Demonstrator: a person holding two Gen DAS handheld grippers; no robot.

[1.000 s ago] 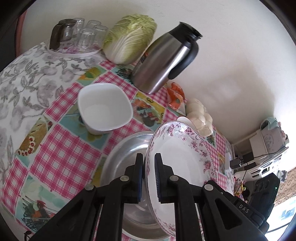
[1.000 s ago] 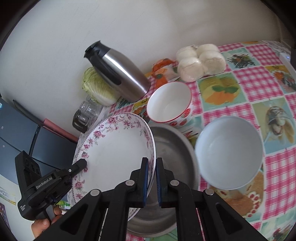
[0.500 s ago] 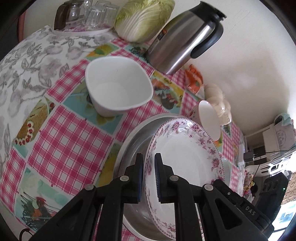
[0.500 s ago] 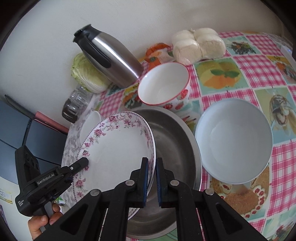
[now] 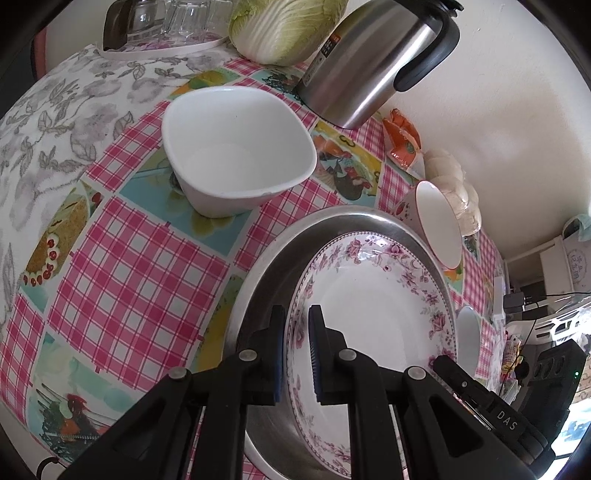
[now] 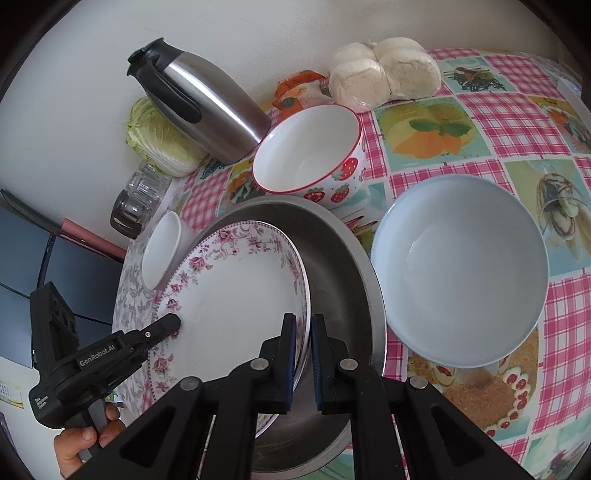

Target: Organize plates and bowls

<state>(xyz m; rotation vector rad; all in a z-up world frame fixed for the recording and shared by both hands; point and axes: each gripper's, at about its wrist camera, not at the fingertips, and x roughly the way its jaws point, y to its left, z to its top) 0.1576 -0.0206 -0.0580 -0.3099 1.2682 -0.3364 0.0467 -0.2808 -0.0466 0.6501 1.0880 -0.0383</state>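
Observation:
A white plate with a pink floral rim (image 5: 373, 317) (image 6: 236, 295) is held by both grippers over a round steel pan (image 5: 266, 266) (image 6: 332, 266), tilted and low inside it. My left gripper (image 5: 296, 347) is shut on the plate's near rim. My right gripper (image 6: 303, 354) is shut on the opposite rim; the left gripper also shows in the right wrist view (image 6: 110, 350). A white square bowl (image 5: 236, 155), a strawberry bowl (image 6: 310, 151) and a pale blue bowl (image 6: 461, 269) stand around the pan.
A steel thermos jug (image 5: 369, 59) (image 6: 203, 107), a cabbage (image 5: 288, 26), a tray of glasses (image 5: 162, 26), an orange packet (image 5: 402, 140) and wrapped buns (image 6: 384, 74) line the wall side of the checked tablecloth.
Both grippers have lowered the floral plate further into the steel pan and brought it closer to level. The bowls have not moved.

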